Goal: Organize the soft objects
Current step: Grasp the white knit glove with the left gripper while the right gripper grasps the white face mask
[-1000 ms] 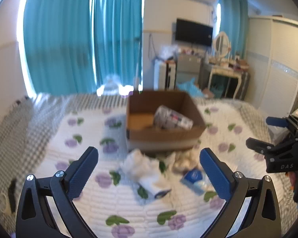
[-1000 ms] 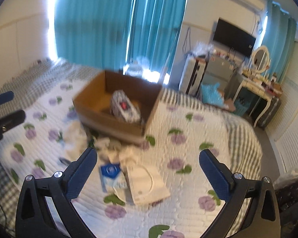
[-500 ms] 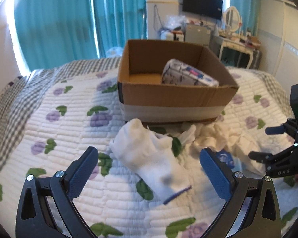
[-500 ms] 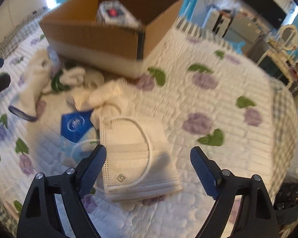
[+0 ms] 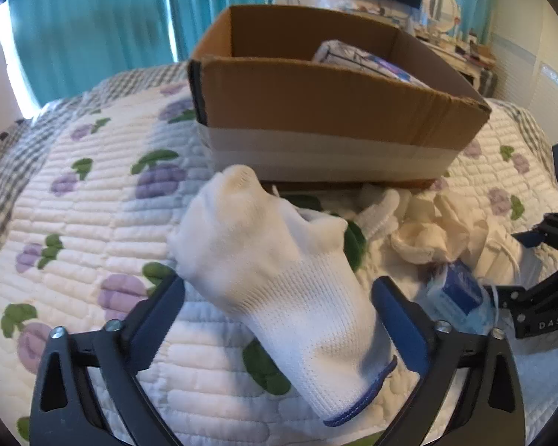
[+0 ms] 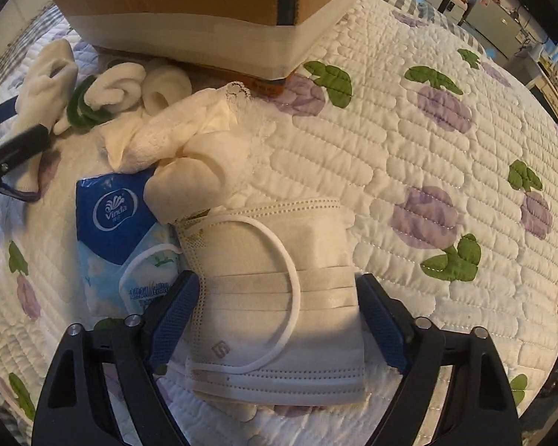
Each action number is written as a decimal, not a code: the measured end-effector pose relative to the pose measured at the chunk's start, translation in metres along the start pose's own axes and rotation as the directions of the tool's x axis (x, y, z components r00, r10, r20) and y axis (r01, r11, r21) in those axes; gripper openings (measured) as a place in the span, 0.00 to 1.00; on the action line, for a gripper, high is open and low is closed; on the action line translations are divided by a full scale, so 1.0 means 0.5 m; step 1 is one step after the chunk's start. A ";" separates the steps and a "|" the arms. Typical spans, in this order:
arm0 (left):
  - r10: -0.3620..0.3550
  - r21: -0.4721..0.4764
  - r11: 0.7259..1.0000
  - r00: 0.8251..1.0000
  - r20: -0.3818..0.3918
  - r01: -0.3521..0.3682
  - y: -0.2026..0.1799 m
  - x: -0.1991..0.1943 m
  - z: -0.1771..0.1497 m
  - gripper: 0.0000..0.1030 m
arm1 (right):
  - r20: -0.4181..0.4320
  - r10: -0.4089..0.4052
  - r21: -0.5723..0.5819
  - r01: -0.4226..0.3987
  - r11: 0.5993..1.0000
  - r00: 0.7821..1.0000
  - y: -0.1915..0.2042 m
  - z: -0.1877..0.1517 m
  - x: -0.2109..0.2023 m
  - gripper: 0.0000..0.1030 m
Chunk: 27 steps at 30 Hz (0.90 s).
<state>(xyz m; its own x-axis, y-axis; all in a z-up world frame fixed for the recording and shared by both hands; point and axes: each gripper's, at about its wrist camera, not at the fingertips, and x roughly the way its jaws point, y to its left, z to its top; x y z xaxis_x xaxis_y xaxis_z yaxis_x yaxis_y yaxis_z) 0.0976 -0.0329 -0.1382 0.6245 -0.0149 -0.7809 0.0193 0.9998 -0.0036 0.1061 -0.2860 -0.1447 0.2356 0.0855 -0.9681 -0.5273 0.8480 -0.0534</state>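
Note:
A white knit glove (image 5: 279,271) with a blue cuff lies on the quilt between the open fingers of my left gripper (image 5: 279,319). A white face mask (image 6: 275,297) lies between the open fingers of my right gripper (image 6: 275,316). An open cardboard box (image 5: 331,111) stands just behind; it also shows in the right wrist view (image 6: 212,0). A wrapped packet (image 5: 368,61) lies in it. A blue Vinda tissue pack (image 6: 119,230), cream cloths (image 6: 189,141) and rolled white socks (image 6: 130,81) lie in front of the box.
The quilted bedspread (image 6: 446,148) with purple flowers covers the bed. Teal curtains (image 5: 111,18), a TV and a dressing table stand behind the box. The right gripper shows at the right edge of the left wrist view (image 5: 539,297).
Both grippers have come down and forward towards the bed. The left now straddles the white glove, the right straddles the face mask. The box looms closer.

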 end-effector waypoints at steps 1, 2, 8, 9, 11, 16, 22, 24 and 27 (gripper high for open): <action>-0.010 0.002 1.000 1.000 -0.004 0.010 0.000 0.001 -0.002 0.86 | 0.003 0.000 -0.009 0.000 1.000 1.000 0.002 0.002 0.000 0.72; -0.008 0.002 1.000 1.000 -0.004 0.008 0.000 0.001 -0.001 0.81 | 0.008 -0.010 -0.018 0.010 1.000 1.000 0.008 0.000 0.001 0.61; -0.037 0.006 0.999 0.999 0.001 0.037 0.012 -0.014 -0.003 0.52 | 0.040 -0.037 -0.010 0.038 0.999 0.999 0.010 -0.008 -0.019 0.23; -0.046 0.009 0.999 0.999 -0.002 0.046 0.014 -0.018 -0.004 0.47 | 0.051 -0.052 -0.003 0.052 0.999 0.997 0.009 -0.011 -0.026 0.21; -0.059 0.017 0.998 0.998 -0.004 0.059 0.016 -0.027 -0.008 0.41 | 0.061 -0.065 0.006 0.065 0.998 0.996 0.008 -0.018 -0.040 0.19; -0.074 0.032 0.997 0.997 0.013 0.073 0.021 -0.065 -0.017 0.34 | 0.113 -0.097 0.032 0.094 0.995 0.989 0.010 -0.038 -0.112 0.17; -0.076 0.045 0.996 0.995 0.064 0.073 0.024 -0.136 -0.020 0.34 | 0.210 -0.130 0.047 0.123 0.991 0.969 0.028 -0.045 -0.223 0.17; -0.077 0.055 0.996 0.993 0.088 0.072 0.021 -0.169 -0.017 0.34 | 0.242 -0.138 0.049 0.130 0.990 0.960 0.033 -0.038 -0.254 0.17; -0.092 0.063 0.994 0.988 0.126 0.084 0.020 -0.216 -0.008 0.34 | 0.294 -0.156 0.049 0.148 0.988 0.943 0.053 -0.039 -0.311 0.17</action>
<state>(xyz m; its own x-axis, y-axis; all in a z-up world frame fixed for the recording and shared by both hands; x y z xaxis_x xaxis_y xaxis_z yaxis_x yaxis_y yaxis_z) 0.0269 -0.0211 -0.0563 0.7134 -0.1082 -0.6924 0.1215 0.9921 -0.0299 0.0397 -0.2868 -0.0002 0.5445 0.1021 -0.8325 -0.4459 0.8759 -0.1842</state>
